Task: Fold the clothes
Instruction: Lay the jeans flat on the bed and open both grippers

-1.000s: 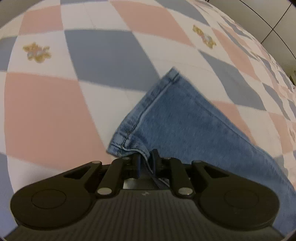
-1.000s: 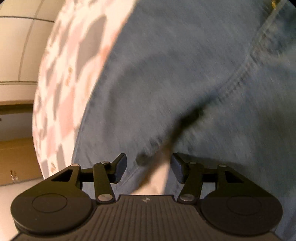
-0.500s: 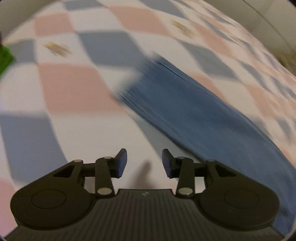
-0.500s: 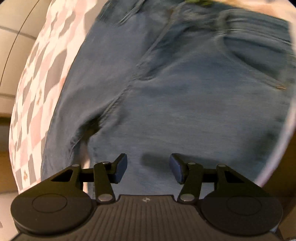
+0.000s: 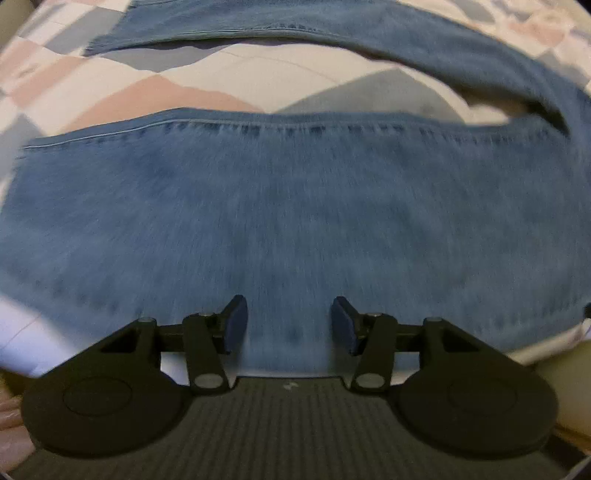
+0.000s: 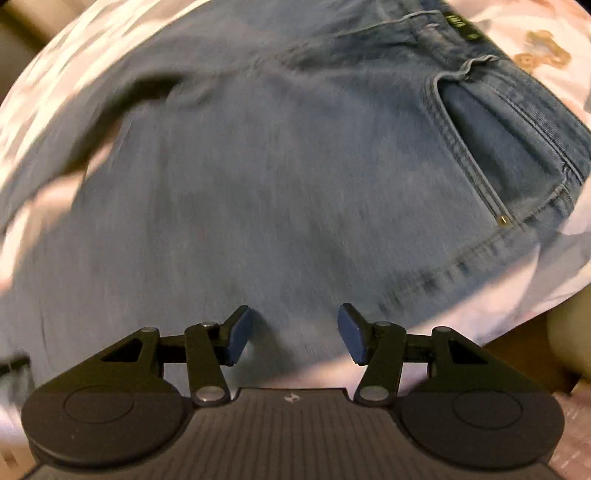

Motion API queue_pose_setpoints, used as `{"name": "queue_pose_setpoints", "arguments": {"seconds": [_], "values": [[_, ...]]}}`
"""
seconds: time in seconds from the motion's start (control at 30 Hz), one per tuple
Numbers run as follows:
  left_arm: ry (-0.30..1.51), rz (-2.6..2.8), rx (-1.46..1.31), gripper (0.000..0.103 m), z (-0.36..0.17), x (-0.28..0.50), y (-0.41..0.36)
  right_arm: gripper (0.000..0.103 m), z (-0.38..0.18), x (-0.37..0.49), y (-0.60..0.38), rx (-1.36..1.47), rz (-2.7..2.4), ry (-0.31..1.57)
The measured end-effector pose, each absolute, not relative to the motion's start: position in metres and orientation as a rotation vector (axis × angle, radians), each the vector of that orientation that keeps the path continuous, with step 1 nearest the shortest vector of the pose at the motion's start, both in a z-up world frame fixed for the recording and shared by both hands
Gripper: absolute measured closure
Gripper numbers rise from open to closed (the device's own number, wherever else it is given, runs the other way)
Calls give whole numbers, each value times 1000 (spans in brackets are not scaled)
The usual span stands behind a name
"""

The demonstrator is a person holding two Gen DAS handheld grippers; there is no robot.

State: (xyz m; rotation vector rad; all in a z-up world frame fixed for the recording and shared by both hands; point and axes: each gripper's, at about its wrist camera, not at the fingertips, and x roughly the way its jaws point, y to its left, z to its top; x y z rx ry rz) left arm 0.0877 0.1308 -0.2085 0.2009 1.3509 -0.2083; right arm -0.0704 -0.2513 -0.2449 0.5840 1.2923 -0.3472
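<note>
Left view: both legs of jeans (image 5: 295, 206) on quilt (image 5: 229, 79), left gripper (image 5: 289, 325) opening, empty; right view: pocket (image 6: 476, 136), right gripper (image 6: 295, 334) spread, empty.

text: none legible | jeans (image 6: 295, 166) waistband label (image 6: 461, 27): blurred

One pair of jeans (image 5: 295, 221) lies spread on one checked bedspread (image 5: 229, 81), and its two legs both show from the left side. Two grippers hang over it: the left gripper (image 5: 289, 325) and the right gripper (image 6: 295, 334), two blue pads each. On the jeans I count one front pocket (image 6: 476, 147) and one brass rivet (image 6: 503, 220).
</note>
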Motion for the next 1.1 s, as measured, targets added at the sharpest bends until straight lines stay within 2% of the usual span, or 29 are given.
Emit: {"name": "queue_pose_setpoints", "arguments": {"seconds": [0.1, 0.13, 0.2, 0.37, 0.43, 0.57, 0.67, 1.1], "values": [[1301, -178, 229, 53, -165, 66, 111, 48, -229, -91, -254, 602, -315, 1325], [1273, -177, 221, 44, -147, 59, 104, 48, -216, -95, -257, 615, -287, 1296], [1218, -182, 198, 34, -113, 43, 89, 45, -184, -100, -259, 610, -228, 1237], [1132, -181, 181, 32, -55, 2, 57, 30, -114, -94, -256, 535, -117, 1117], [1119, -170, 176, 28, -37, -13, 52, 29, -99, -94, -257, 528, -84, 1102], [1091, -160, 163, 27, -5, -33, 49, 26, -78, -104, -257, 530, -43, 1100], [1062, -152, 173, 21, 12, -44, 48, 25, -64, -115, -257, 511, -31, 1096], [1044, -201, 229, 21, 29, -56, 93, 21, -26, -152, -228, 511, -103, 1050]]}}
